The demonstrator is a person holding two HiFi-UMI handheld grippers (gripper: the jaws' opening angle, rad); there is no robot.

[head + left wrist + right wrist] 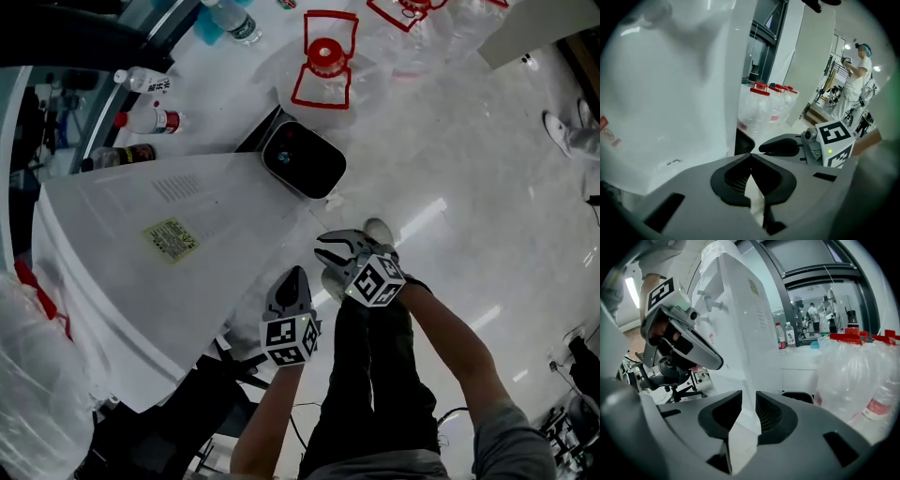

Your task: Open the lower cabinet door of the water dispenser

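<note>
The white water dispenser point(141, 272) fills the left of the head view, a yellow sticker on its panel; it also shows in the left gripper view point(670, 93) and the right gripper view point(740, 324), where its taps stick out to the left. I cannot pick out its lower door. My left gripper point(295, 272) hangs just off the dispenser's near corner, and its jaws point(750, 155) meet at the tips, empty. My right gripper point(326, 258) is beside it on the right, jaws point(747, 397) slightly apart with nothing between them.
A black-and-white bin point(302, 159) sits on the floor beyond the dispenser. Big clear water bottles with red handles point(323, 61) lie farther off. Small bottles point(150, 120) line a ledge at the left. A person point(858, 70) stands in the distance. An office chair point(670, 376) is at the left.
</note>
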